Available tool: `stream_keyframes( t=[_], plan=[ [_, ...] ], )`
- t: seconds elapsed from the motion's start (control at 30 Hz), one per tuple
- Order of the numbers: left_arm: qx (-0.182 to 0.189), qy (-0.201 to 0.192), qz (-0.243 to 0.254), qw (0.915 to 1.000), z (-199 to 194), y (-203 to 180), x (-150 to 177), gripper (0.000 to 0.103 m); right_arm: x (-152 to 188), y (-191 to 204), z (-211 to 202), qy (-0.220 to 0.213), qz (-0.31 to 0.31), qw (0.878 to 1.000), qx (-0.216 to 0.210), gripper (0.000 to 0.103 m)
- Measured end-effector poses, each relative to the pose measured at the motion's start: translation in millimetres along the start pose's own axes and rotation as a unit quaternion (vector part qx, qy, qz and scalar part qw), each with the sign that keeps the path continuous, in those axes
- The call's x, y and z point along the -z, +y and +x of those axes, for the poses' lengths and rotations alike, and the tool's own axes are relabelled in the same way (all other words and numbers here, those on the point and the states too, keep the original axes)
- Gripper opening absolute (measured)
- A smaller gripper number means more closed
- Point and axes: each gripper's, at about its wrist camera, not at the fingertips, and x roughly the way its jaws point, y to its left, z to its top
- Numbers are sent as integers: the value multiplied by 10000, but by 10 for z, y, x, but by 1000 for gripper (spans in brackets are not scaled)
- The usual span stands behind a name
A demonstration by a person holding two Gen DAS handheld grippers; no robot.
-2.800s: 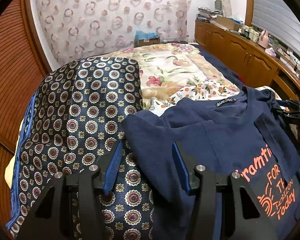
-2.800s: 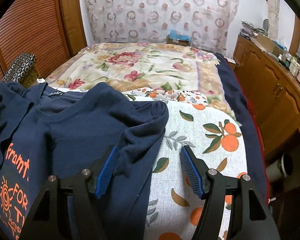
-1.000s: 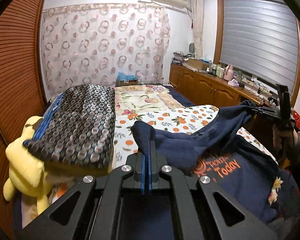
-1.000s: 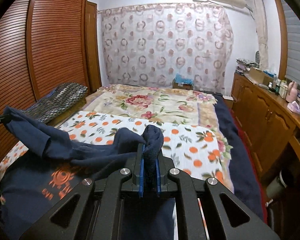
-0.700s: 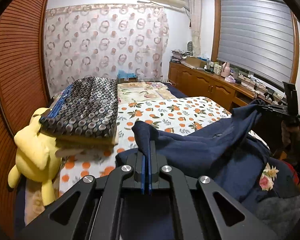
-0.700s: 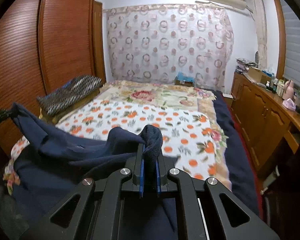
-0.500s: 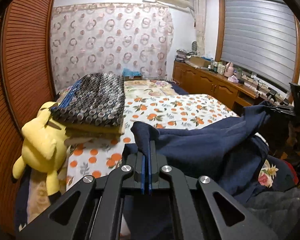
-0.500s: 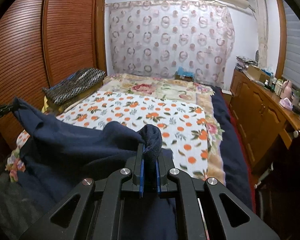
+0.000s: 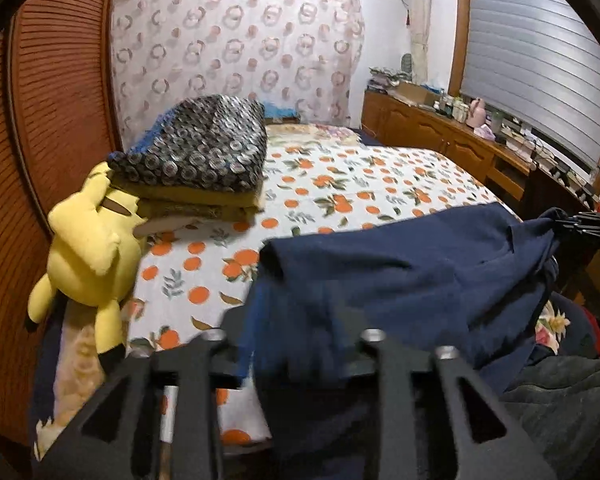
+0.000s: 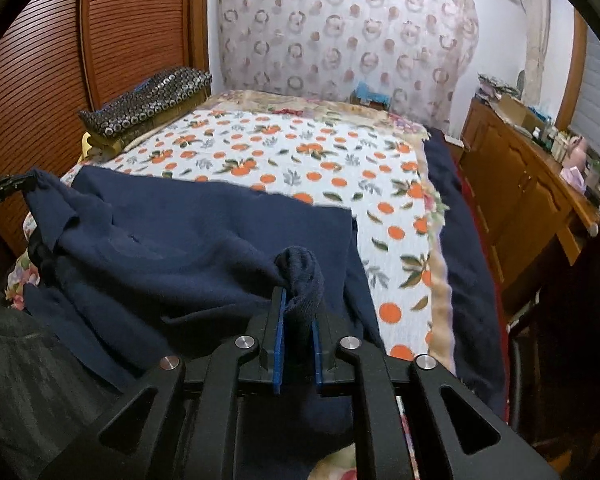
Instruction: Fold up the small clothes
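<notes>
One fold made — navy cotton T-shirt (image 10: 204,240) lies doubled on the orange-print bedsheet (image 10: 300,152); my left gripper (image 9: 296,344) has just been opening, cloth between its jaws, right gripper (image 10: 298,344) pinches its corner — further folds remain.

The navy shirt (image 9: 400,272) is spread on the bed (image 9: 340,184); the left tongs (image 9: 296,344), just opened, are seen blurred at its near corner, cloth between them.

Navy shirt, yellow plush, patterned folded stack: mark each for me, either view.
navy shirt (image 10: 204,232): right wrist view, flat middle of the cloth spread on the bed.
yellow plush (image 9: 90,248): left wrist view, its body at the bed's left edge.
patterned folded stack (image 9: 204,152): left wrist view, top layer.
</notes>
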Motion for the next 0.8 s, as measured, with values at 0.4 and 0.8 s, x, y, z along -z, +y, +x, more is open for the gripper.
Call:
stream_keyframes(
  t=[0.4, 0.8],
  plan=[
    [-38, -10, -100, 9999, 301, 91, -232, 85, -130, 12, -202, -341, 32, 9993, 120, 55],
    [-129, 597, -150, 9980, 1030, 190, -345, 85, -247, -232, 951, 225, 422, 9988, 84, 59]
  ],
)
